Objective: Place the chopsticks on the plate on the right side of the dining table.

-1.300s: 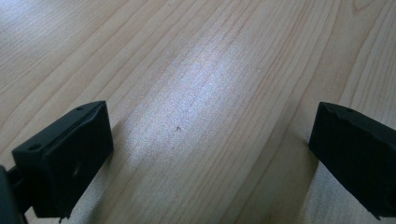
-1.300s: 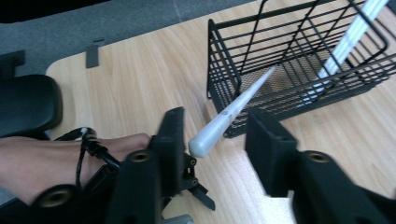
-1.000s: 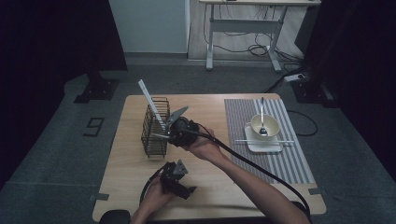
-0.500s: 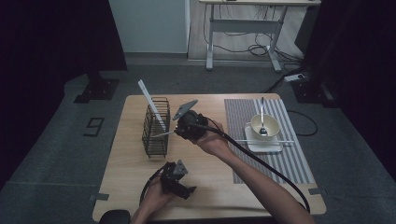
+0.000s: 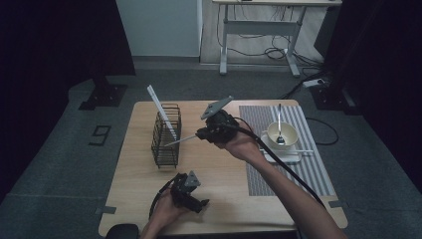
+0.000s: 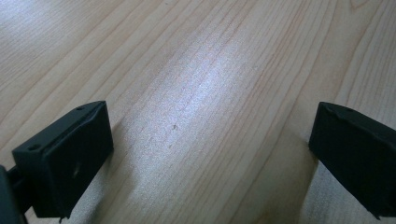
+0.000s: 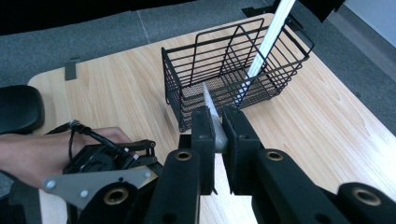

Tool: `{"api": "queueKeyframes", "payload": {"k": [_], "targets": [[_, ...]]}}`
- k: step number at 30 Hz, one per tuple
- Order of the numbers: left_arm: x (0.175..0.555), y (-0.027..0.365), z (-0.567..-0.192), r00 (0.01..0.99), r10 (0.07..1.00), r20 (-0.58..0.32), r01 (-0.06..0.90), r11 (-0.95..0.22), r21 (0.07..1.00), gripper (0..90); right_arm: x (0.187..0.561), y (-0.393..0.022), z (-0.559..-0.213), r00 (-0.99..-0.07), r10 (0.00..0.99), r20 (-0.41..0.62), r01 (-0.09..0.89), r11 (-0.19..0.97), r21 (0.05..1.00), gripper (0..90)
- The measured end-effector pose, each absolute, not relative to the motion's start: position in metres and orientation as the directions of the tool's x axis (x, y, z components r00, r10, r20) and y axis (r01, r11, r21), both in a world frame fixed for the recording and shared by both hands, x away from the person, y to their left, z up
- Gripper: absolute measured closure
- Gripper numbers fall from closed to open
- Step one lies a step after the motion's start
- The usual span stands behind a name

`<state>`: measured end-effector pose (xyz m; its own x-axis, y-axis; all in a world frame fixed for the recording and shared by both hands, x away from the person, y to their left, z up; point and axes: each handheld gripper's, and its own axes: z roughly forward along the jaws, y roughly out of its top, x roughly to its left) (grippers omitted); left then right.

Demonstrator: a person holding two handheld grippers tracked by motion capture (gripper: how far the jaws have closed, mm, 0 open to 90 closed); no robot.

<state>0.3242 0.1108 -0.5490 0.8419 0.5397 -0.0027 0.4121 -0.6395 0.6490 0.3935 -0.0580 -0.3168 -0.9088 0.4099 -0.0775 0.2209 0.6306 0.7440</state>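
Between the two black jaws of the right gripper [image 7: 215,135] sits a thin white stick [image 7: 208,105], pinched near one end, its free end pointing straight ahead toward the black wire basket [image 7: 233,74]. From the high view the right gripper [image 5: 203,133] hangs above the wooden table [image 5: 219,169], just right of the basket [image 5: 166,137], and the white stick [image 5: 180,141] runs from its tip down-left to meet the basket's near side; whether the tip touches the wire cannot be told. A second, longer white stick [image 5: 160,110] leans inside the basket, its upper end jutting out over the far rim; in the right gripper view it [image 7: 264,46] stands ahead and to the right of the held one.

Behind the right gripper, on a striped placemat [image 5: 293,149], a pale bowl [image 5: 281,134] rests on a white plate [image 5: 281,154] with a spoon [image 5: 279,122] standing in it.

Near the table's front edge the left gripper [image 5: 199,204] lies low on the wood, well apart from the basket. Its own view shows both jaws spread wide with bare table [image 6: 201,93] between them.
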Motion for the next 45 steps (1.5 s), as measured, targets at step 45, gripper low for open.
{"api": "queueKeyframes", "payload": {"k": [45], "targets": [[0.333, 0.115, -0.509, 0.851, 0.525, 0.008, 0.367, -0.607, 0.705, 17.9, 0.359, -0.148, -0.281, -0.886, 0.458, -0.07, 0.236, 0.575, 0.784, 82.6]]}}
